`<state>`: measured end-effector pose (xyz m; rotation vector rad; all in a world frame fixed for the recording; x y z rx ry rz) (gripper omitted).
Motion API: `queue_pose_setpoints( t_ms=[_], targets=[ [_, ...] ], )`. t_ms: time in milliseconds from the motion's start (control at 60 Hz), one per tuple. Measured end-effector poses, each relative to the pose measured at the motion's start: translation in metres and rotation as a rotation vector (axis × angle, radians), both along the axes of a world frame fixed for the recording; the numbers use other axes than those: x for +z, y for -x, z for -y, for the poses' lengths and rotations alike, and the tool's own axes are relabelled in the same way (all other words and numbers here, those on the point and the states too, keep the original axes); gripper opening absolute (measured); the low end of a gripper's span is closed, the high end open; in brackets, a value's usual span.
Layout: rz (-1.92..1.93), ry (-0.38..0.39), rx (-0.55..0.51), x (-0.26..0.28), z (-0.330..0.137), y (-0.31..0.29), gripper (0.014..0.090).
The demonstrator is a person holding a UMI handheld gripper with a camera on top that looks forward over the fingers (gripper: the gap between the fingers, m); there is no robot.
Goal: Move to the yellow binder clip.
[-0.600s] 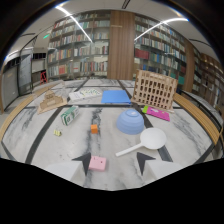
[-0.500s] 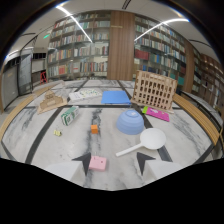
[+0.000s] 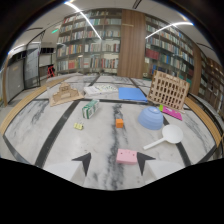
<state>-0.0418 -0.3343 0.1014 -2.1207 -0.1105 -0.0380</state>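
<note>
Fingers of the gripper [image 3: 113,162] are held apart, with a pink block [image 3: 126,157] seen between their tips on the marble table [image 3: 35,132]. Taking that block as landmark, the yellow binder clip [image 3: 78,126] is found beyond it and to its left, well apart. An orange cube [image 3: 119,122] lies straight beyond the block, and a white scoop [image 3: 166,136] lies to its right.

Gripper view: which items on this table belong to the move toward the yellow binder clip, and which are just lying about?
Belongs to the job:
- yellow binder clip, beyond the fingers, off toward the green box
- tool, fingers open, nothing between them

Just lying about:
- pink block, just ahead of the fingers
- orange cube
- blue bowl
- white scoop
- green box
- wooden rack
- blue folder
</note>
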Motion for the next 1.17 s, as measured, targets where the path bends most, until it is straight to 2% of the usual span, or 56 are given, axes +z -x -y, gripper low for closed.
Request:
queue_pose_setpoints(
  t_ms=[233,600,850,1167],
  targets=[
    [-0.024,0.012,0.028,-0.012,-0.026,0.07,0.0863],
    [-0.047,0.054,0.018,-0.054,-0.107,0.136,0.0862],
    [-0.033,0.076,0.001,-0.072,-0.14,0.146,0.0862],
    [-0.035,0.084,0.001,-0.077,-0.143,0.146,0.0861]
  ],
)
